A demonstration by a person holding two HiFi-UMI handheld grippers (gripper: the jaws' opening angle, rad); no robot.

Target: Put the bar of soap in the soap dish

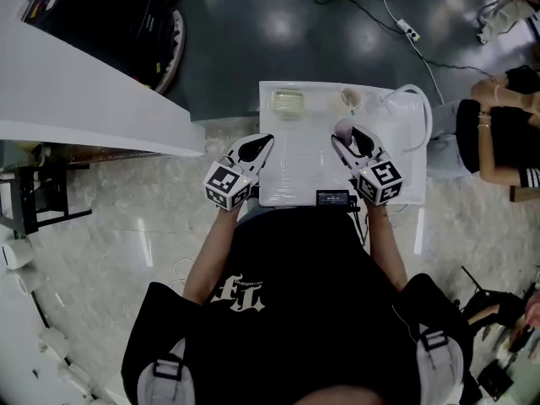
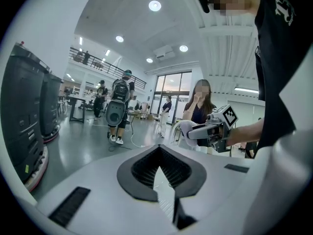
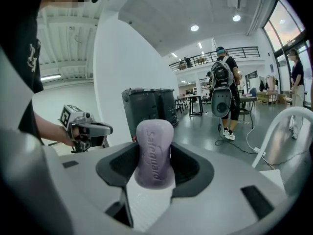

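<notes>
A: Right gripper (image 3: 154, 148), jaw state?
B: Clamped on the bar of soap (image 3: 154, 155). It's a lilac bar embossed "Safeguard", standing on end between the 2 black pads (image 3: 188, 165). Its top end pokes out past them.
A: Left gripper (image 2: 158, 150)?
B: Jaws together at the tips, nothing between them.
A: Positions in the head view?
B: Both are mid-frame over the white table (image 1: 299, 171). The left gripper sits at the table's left edge and the right gripper is right of centre. Both tips angle toward the upper middle of the frame, and the soap shows at the right one's tip.
A: Soap dish?
B: Pale green soap dish (image 1: 287, 102), upper centre of the head view, on the table's far left corner. The soap is in the air, below and to the right of it, clearly apart.
A: Anything else on the table?
B: 3 items:
- 1 small pale cup-like item (image 1: 350, 99) just right of the dish; can't tell what it is.
- 1 white tube (image 1: 419, 108) looping at the upper right corner.
- 1 small black device (image 1: 332, 197) at the near edge, between the person's forearms.
</notes>
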